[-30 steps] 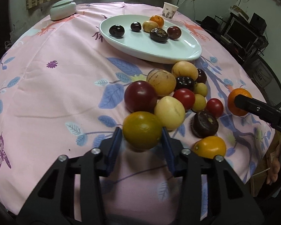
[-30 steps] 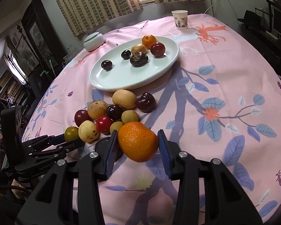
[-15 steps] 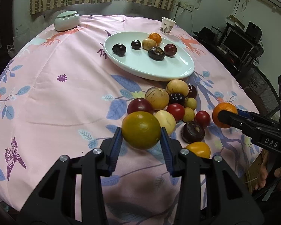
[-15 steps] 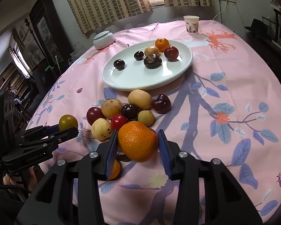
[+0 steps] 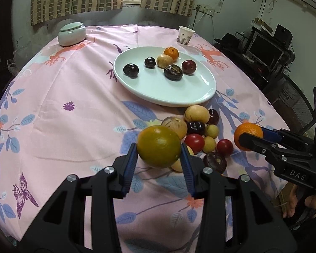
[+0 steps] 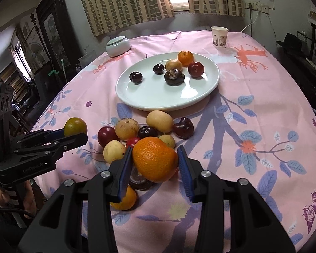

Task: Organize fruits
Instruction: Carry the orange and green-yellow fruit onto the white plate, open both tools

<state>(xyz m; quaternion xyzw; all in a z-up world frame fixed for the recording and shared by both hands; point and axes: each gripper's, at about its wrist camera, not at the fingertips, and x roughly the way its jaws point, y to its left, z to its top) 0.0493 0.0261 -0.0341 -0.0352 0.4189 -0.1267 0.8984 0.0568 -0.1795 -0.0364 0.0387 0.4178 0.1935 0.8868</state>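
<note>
My left gripper (image 5: 159,157) is shut on a green-yellow citrus fruit (image 5: 158,149) and holds it above the table, near the pile; the fruit also shows in the right wrist view (image 6: 75,126). My right gripper (image 6: 154,161) is shut on an orange (image 6: 155,160), also held above the table; the orange also shows in the left wrist view (image 5: 248,133). A pile of several loose fruits (image 6: 145,129) lies on the pink cloth in front of a white oval plate (image 6: 158,97). The plate holds several fruits, among them a small orange (image 6: 185,58).
A paper cup (image 6: 219,37) stands at the far side of the table. A pale lidded bowl (image 6: 118,46) stands at the far left. A small orange fruit (image 6: 124,198) lies under my right gripper. Shelves and a monitor (image 5: 263,48) stand beyond the table's right edge.
Both grippers have risen and drawn back from the pile, each with its fruit still held. The pile and the plate have not moved.
</note>
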